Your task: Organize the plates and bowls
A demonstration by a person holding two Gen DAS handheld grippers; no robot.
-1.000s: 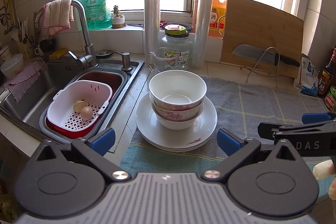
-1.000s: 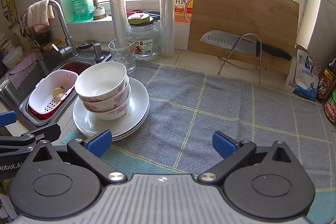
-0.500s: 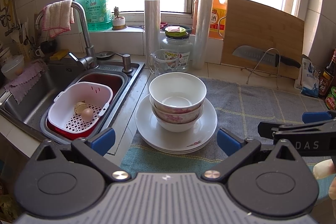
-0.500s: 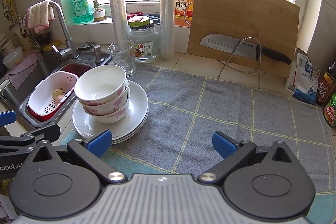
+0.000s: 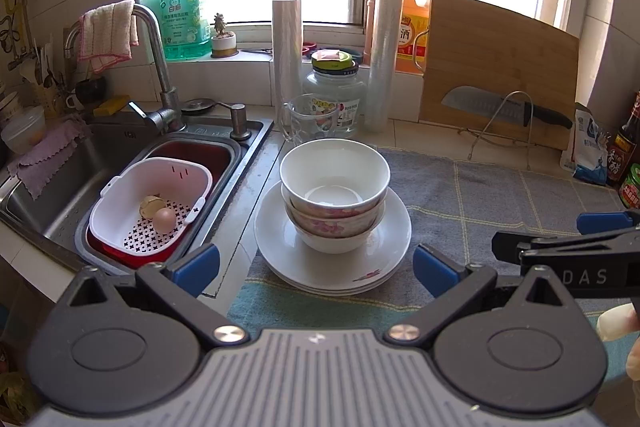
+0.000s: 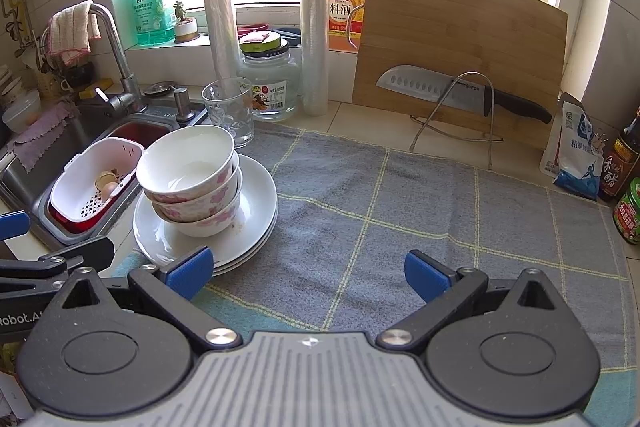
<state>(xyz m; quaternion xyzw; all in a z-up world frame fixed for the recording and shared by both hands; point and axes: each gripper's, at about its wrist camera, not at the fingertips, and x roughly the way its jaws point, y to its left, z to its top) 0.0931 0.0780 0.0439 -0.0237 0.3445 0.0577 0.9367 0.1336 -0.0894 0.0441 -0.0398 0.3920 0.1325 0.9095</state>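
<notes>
Three bowls (image 5: pixel 334 195) are already sitting nested on stacked plates (image 5: pixel 376 259) (apparently sorted); left gripper (image 5: pixel 316 263) and right gripper (image 6: pixel 306 273) are both gaping, holding nothing.

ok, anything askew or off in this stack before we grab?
Yes: the bowls lean toward the sink rather than nesting level, and sit off-centre on the plates. Both tongs are open, clear of them.

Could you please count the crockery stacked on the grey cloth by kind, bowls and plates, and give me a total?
Bowls: 3, nested, the top one white inside with pink flowers outside.
Plates: 3 by the rim edges that show, stacked under the bowls; the count is hard to be sure of.
Total: 6 pieces, all in one pile on the cloth beside the sink.
</notes>
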